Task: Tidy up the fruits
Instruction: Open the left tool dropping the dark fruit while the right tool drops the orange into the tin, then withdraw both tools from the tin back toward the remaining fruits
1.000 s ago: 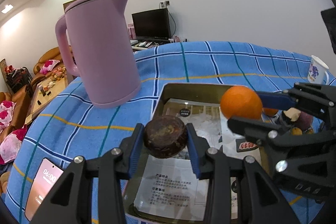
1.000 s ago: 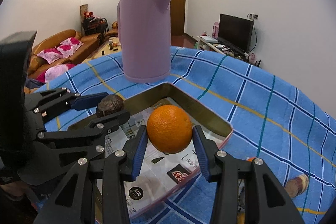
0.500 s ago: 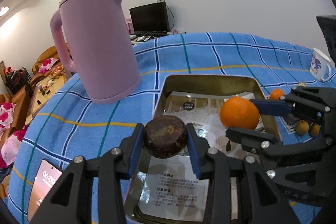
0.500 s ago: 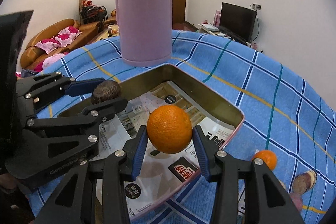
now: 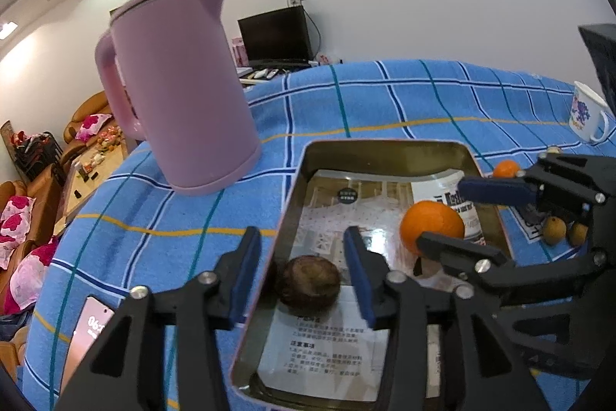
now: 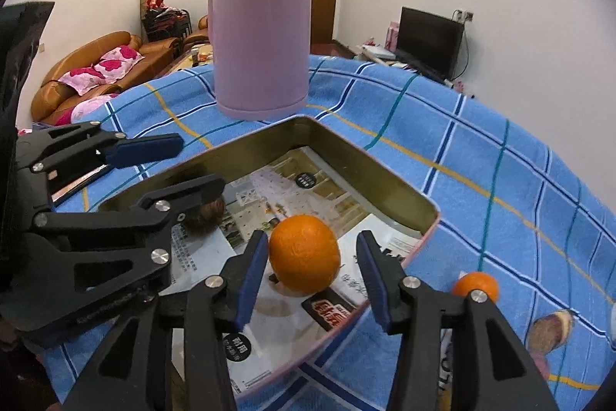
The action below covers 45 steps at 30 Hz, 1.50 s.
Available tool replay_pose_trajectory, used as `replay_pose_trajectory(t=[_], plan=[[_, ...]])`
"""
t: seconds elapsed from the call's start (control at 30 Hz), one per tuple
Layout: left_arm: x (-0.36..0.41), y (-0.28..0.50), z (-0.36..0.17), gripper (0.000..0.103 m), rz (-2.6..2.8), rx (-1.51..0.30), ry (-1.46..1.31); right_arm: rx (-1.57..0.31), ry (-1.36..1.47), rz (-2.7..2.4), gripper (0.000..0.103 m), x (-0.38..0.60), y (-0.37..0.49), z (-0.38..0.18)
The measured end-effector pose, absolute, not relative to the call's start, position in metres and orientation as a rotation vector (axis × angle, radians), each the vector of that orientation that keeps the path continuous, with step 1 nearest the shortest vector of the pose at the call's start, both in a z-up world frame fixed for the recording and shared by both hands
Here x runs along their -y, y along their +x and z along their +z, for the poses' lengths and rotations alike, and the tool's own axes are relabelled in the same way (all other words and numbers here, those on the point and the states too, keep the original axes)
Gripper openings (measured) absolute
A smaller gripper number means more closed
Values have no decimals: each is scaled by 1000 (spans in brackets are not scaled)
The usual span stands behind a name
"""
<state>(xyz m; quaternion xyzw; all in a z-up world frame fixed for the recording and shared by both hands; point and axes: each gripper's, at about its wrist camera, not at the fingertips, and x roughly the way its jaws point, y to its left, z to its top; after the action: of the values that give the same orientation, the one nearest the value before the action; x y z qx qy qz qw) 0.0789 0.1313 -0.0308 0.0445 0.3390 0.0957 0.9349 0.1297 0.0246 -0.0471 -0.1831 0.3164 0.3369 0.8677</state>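
In the lower centre of the left wrist view, the left hand-held gripper [image 5: 302,257] is seen spread wide, with nothing held; a dark brown fruit [image 5: 308,282] lies between and below its blue pads [image 5: 244,278], clear of both, on the printed paper lining a metal tin [image 5: 381,146]. Whether the fruit is touched by anything but the paper cannot be made out, and its kind cannot be told from its rough dark skin.

In the lower centre of the right wrist view, the right hand-held gripper [image 6: 310,274] is likewise parted, and a large orange [image 6: 304,255] sits between its pads on the tin floor; a narrow gap shows on the right side, while contact on the left side cannot be judged. The brown fruit [image 6: 208,216] is mostly hidden there behind the left gripper's black finger at mid left.

Beyond the tin, a pink kettle [image 5: 181,87] stands on the blue checked cloth of the counter [image 5: 404,99]. At the right edge of the left view, a small orange [image 5: 506,168] and two brownish fruits [image 5: 554,230] are partly covered by the right gripper's frame. A floral mug [image 5: 587,116] is seen at the far right, and a phone [image 5: 90,332] at lower left is cut off by the gripper arm.
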Motion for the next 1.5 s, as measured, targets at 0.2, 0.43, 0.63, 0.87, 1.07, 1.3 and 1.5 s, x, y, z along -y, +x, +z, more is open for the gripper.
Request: replay_pose_trajectory(t=[0.2, 0.43, 0.63, 0.87, 1.07, 1.3, 1.5], plan=[[-131, 58, -12, 71, 193, -623, 45, -631, -342, 692, 52, -8, 120, -32], [-101, 30, 9, 81, 136, -536, 27, -590, -327, 657, 52, 39, 90, -17], [-64, 23, 17, 85, 67, -509, 24, -554, -286, 583, 53, 88, 76, -7], [-15, 21, 6, 90, -16, -532, 46, -557, -205, 472, 53, 156, 67, -7], [26, 26, -8, 90, -86, -575, 71, -597, -133, 359, 54, 209, 70, -20], [63, 36, -24, 90, -156, -640, 81, -643, -91, 296, 54, 240, 77, -34], [86, 46, -39, 89, -220, -710, 99, -662, -87, 282, 54, 245, 82, -39]])
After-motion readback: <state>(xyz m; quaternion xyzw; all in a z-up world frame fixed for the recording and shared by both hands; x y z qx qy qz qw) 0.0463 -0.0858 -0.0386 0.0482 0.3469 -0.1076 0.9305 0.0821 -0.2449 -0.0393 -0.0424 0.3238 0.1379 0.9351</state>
